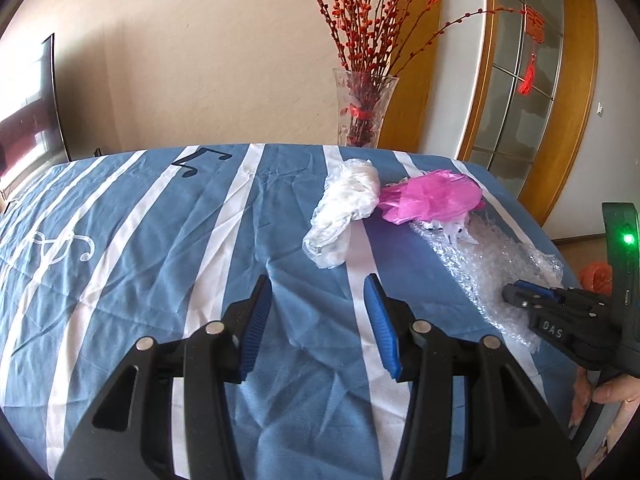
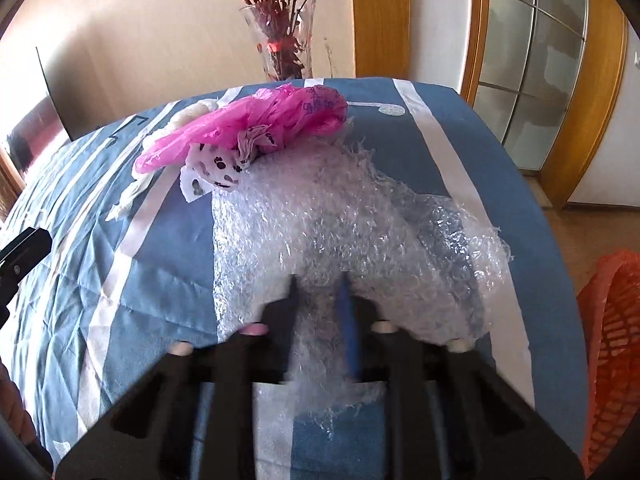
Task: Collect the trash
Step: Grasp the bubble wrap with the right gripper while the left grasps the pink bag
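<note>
Right now the right gripper (image 2: 320, 292) has its jaws drawn in tight on the near edge of the bubble wrap (image 2: 352, 220), a fold of the clear sheet pinched between the black finger and the blue pad. Taking that bubble wrap as the landmark: it lies spread on the blue-and-white striped cloth (image 1: 160, 240) near the cloth's right edge, as the left wrist view shows it. At its far end, touching it, sits a crumpled pink plastic bag (image 2: 256, 124), with a scrap of white paper printed with dark spots (image 2: 216, 168) tucked between the bag and the wrap. Just beyond the pink bag's left side lies a crumpled clear plastic bag (image 1: 344, 208). The left gripper (image 1: 320, 320) hangs over bare cloth to the left of the bubble wrap, its blue-padded jaws about half apart with nothing between them. Behind the wrap, past the far edge of the cloth, a glass vase (image 1: 364, 108) holds red berry branches. To the right of the wrap, off the cloth's edge, something of orange mesh (image 2: 612, 344) shows.
</note>
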A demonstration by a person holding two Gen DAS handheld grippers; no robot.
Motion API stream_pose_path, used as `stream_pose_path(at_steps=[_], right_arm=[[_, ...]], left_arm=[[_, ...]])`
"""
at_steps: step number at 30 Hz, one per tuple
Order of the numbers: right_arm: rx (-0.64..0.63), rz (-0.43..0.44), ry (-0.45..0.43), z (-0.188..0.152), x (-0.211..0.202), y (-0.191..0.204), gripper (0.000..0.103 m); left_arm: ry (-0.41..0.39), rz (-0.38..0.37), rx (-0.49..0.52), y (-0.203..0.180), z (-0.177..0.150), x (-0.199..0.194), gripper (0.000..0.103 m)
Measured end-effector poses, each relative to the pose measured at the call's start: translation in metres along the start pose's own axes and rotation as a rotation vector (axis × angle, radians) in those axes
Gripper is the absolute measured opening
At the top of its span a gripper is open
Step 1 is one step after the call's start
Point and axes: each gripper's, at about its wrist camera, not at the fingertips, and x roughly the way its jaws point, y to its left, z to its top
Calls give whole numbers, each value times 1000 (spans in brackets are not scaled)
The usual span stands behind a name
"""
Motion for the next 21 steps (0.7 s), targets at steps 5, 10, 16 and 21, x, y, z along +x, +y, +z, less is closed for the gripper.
stream_pose_path(at_steps=[5, 10, 16, 21], right_arm=[[4, -9, -37, -4, -12, -3, 1], [1, -27, -111, -11, -39, -10, 1], [17, -88, -199, -21, -77, -33, 1], [33, -156, -258, -25, -97, -51, 1]], left_arm=[[4, -6, -7, 2, 1, 1, 48], [8, -11, -9, 1, 4, 2, 48], [7, -21, 2, -10, 7, 2, 48], [10, -53, 22, -29, 14, 4, 48]])
